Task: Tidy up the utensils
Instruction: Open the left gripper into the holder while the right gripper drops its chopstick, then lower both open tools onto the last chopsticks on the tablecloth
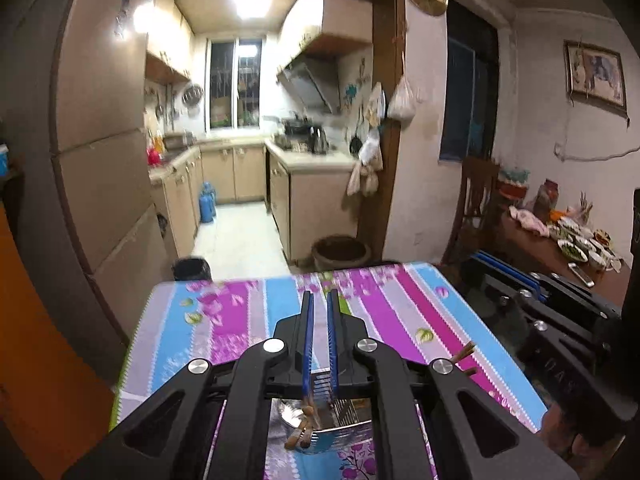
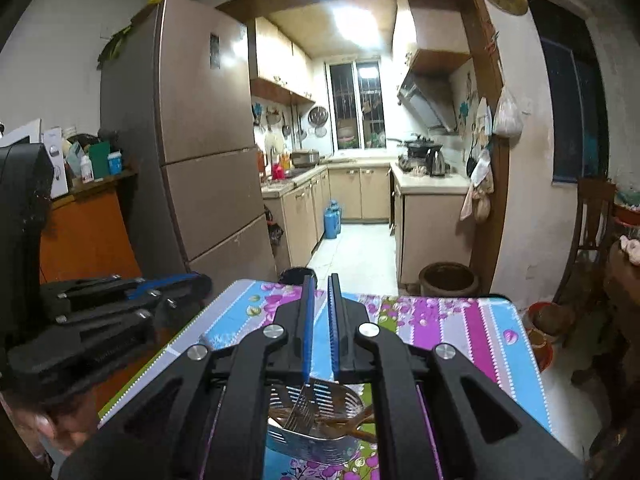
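A perforated metal utensil holder (image 1: pixel 332 432) (image 2: pixel 320 440) lies on the striped floral tablecloth (image 1: pixel 400 308) (image 2: pixel 460 328), just below both grippers. It holds wooden chopsticks (image 1: pixel 301 436) (image 2: pixel 354 426) and a slotted metal turner (image 2: pixel 300 410). More brown chopstick ends (image 1: pixel 464 354) stick up near the table's right side. My left gripper (image 1: pixel 319 294) hovers over the table with its blue fingers shut and nothing between them. My right gripper (image 2: pixel 319 278) is likewise shut and empty. Each gripper also shows beside the other: the right gripper (image 1: pixel 480 258), the left gripper (image 2: pixel 200 280).
Beyond the table's far edge stand a black bin (image 1: pixel 192 268) and a brown clay pot (image 2: pixel 448 280) on the floor. A tall fridge (image 2: pixel 200 140) stands to the left, a wooden chair (image 1: pixel 476 200) and a side table with dishes (image 1: pixel 576 248) to the right.
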`<state>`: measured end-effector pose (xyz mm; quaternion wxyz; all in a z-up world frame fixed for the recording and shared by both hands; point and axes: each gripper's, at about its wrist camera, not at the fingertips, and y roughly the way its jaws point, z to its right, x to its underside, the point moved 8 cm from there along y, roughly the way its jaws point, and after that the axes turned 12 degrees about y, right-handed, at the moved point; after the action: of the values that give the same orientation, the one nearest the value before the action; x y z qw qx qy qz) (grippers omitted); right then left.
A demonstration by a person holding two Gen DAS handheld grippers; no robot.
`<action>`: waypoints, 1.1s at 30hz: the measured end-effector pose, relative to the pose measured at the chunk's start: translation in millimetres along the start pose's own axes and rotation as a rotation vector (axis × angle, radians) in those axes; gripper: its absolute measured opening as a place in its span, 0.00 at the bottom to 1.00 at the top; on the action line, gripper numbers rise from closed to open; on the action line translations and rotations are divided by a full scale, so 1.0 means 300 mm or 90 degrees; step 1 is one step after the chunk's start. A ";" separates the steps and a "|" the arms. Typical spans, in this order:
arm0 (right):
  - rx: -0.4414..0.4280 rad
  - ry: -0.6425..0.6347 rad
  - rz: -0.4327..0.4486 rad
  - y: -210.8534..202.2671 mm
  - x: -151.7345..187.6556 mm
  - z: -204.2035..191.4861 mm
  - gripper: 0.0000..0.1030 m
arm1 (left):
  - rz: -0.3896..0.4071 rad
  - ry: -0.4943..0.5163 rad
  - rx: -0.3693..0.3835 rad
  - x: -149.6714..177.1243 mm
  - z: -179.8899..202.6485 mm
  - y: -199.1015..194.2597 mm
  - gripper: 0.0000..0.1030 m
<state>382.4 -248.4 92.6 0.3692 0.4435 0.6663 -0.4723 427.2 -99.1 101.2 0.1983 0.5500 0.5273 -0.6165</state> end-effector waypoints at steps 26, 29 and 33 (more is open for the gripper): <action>0.148 -0.047 -0.081 -0.836 1.029 0.312 0.45 | -0.089 0.180 -0.076 1.245 0.640 -0.714 0.38; 0.152 -0.053 -0.065 -0.846 1.066 0.287 0.47 | -0.100 0.161 -0.071 1.279 0.662 -0.684 0.38; 0.154 -0.094 -0.067 -0.837 1.108 0.286 0.47 | -0.133 0.117 -0.089 1.323 0.641 -0.628 0.38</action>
<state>41.6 -290.3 -158.4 0.3360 0.4135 0.5979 -0.5989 56.1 -64.2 -200.7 0.1215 0.5313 0.6392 -0.5425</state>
